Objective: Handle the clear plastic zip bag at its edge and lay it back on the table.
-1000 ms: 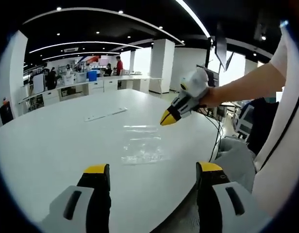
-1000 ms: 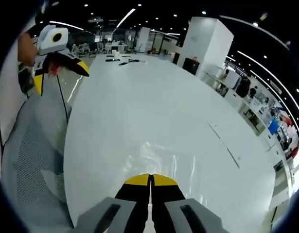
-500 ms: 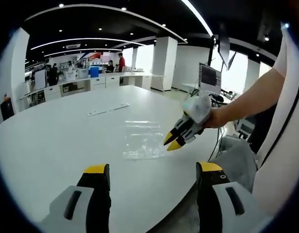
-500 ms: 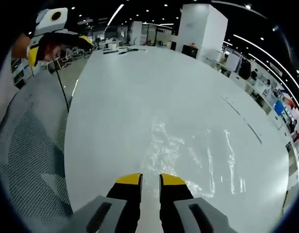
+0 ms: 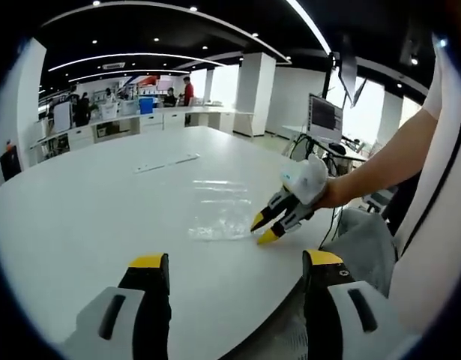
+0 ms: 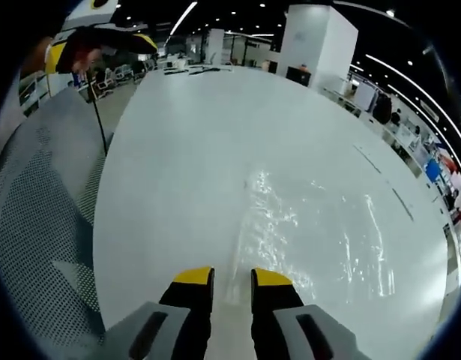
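Clear zip bag [image 5: 219, 214] flat on white table [image 5: 80, 217], contents indiscernible; right gripper [image 5: 263, 229] jaws parted beside its edge, left gripper [image 5: 234, 262] agape.

Clear glossy plastic zip bag [image 5: 221, 211] on smooth white table [image 5: 80, 217].

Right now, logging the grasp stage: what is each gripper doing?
Left gripper: open, holding nothing.
Right gripper: open, holding nothing, at the near edge of the clear zip bag.
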`<state>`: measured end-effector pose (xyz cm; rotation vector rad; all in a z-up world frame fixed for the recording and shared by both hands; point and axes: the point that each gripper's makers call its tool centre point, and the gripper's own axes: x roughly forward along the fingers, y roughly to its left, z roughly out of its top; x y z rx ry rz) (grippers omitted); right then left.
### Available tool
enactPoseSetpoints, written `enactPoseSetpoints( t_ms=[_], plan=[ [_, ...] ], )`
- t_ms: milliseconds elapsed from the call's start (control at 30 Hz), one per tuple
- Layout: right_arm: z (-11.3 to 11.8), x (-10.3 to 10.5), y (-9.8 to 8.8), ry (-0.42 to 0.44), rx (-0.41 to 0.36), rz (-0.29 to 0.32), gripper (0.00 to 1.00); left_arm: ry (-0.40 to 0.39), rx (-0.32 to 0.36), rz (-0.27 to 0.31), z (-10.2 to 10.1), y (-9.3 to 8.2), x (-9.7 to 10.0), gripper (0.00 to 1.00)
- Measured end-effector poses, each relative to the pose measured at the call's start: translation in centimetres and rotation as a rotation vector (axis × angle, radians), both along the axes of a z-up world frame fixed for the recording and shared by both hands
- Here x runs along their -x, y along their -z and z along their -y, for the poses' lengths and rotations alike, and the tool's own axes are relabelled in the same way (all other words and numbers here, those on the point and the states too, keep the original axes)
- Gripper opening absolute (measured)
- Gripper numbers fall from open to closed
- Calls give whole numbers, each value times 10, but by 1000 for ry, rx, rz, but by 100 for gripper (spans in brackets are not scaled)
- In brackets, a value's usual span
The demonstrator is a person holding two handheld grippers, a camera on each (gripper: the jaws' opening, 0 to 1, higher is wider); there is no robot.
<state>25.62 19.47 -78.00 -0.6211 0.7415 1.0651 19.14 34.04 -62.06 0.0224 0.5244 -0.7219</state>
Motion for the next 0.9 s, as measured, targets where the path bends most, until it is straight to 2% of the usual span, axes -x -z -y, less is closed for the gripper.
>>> enactPoseSetpoints(
  t_ms=[333, 533, 700, 800, 900],
  plan=[
    [9, -2, -3, 10, -5, 11, 0, 0, 4, -1, 0, 1, -2, 71],
    [10, -1, -3, 24, -20, -5, 0, 0, 5, -4, 2, 0, 1, 71],
    [12, -3, -3, 36, -36, -43, 0, 1, 2, -1, 1, 0, 1, 71],
    [15, -6, -4, 36, -26, -40, 0, 3, -1, 3, 2, -2, 1, 71],
    [17, -9, -12, 19, -21, -23, 0, 6, -2, 6, 2, -3, 0, 71]
  ],
)
